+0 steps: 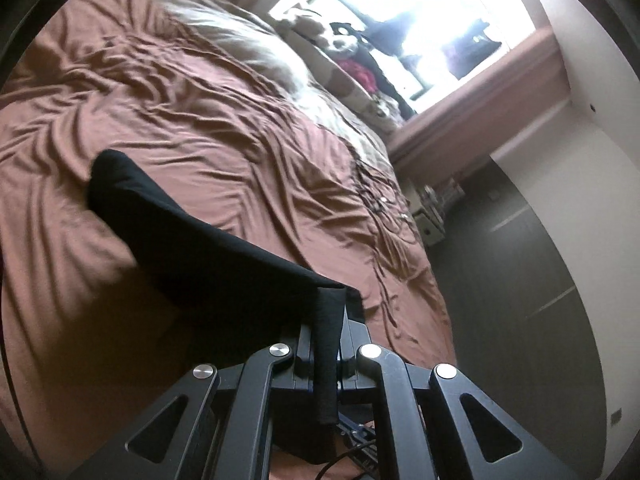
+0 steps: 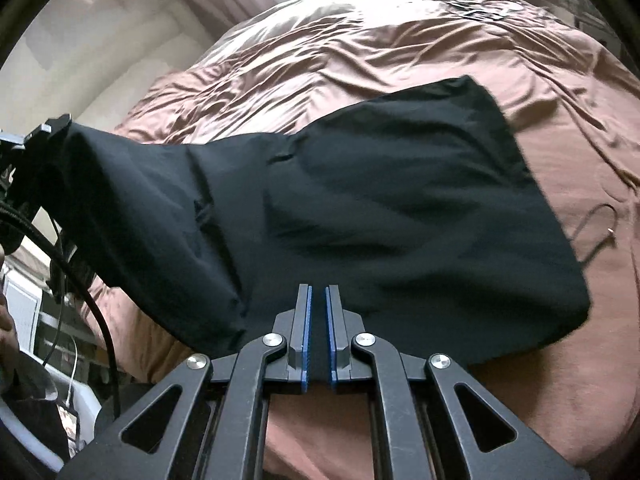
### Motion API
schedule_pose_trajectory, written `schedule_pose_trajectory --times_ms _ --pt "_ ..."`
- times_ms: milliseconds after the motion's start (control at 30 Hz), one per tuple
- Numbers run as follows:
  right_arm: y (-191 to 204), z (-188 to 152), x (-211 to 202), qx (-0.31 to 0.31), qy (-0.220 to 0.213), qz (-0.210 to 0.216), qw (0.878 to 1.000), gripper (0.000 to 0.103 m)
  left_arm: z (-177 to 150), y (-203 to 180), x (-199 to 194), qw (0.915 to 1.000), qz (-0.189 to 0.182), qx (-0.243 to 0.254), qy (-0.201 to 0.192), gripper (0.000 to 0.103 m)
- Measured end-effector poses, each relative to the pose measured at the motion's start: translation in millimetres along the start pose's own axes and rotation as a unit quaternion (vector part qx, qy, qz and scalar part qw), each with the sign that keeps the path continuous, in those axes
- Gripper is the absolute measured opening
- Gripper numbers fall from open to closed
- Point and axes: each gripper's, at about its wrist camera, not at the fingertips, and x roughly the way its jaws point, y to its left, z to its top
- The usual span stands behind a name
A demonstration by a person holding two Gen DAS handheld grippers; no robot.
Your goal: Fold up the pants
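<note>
The black pants point(image 2: 400, 208) hang stretched above the brown bed, lifted at two points of one edge. My right gripper point(image 2: 317, 290) is shut on the near edge of the cloth, which shows dark between its blue pads point(image 2: 307, 320). In the right wrist view my left gripper point(image 2: 48, 130) grips the far left corner. In the left wrist view the pants point(image 1: 180, 236) sag away to the upper left, and the left gripper point(image 1: 330, 316) is shut on a folded strip of their hem. The pants' far end rests on the sheet.
The wrinkled brown bed sheet point(image 1: 180, 100) fills both views. Pillows point(image 1: 248, 44) and a plush toy point(image 1: 340, 40) lie by the bright window. A thin cable point(image 2: 596, 232) lies on the bed. Dark floor point(image 1: 500, 280) and a small white stand point(image 1: 434, 216) flank the bed.
</note>
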Motion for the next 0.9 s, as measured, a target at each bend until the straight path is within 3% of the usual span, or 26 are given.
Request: schedule_pose_trajectory --times_ms 133,300,667,900 --pt "-14.0 -3.6 -16.4 0.019 -0.005 0.000 1.000 0.008 -3.3 -26.2 26.9 0.9994 -0.007 0.026 0.022 0.006" --pt "-38.2 -9.8 -41.7 0.062 -0.023 0.011 0.998 0.040 -13.6 -54.0 66.7 0.9966 -0.014 0.054 0.061 0.006" --pt "-90.8 -32.4 -81.4 0.131 -0.042 0.014 0.990 0.041 -53.4 -86.3 150.2 0.9834 -0.018 0.098 0.152 0.006" --pt "-108.2 -37.7 -90.0 0.162 -0.048 0.019 0.985 0.041 -89.0 -86.6 170.3 0.9765 -0.024 0.091 0.194 0.006"
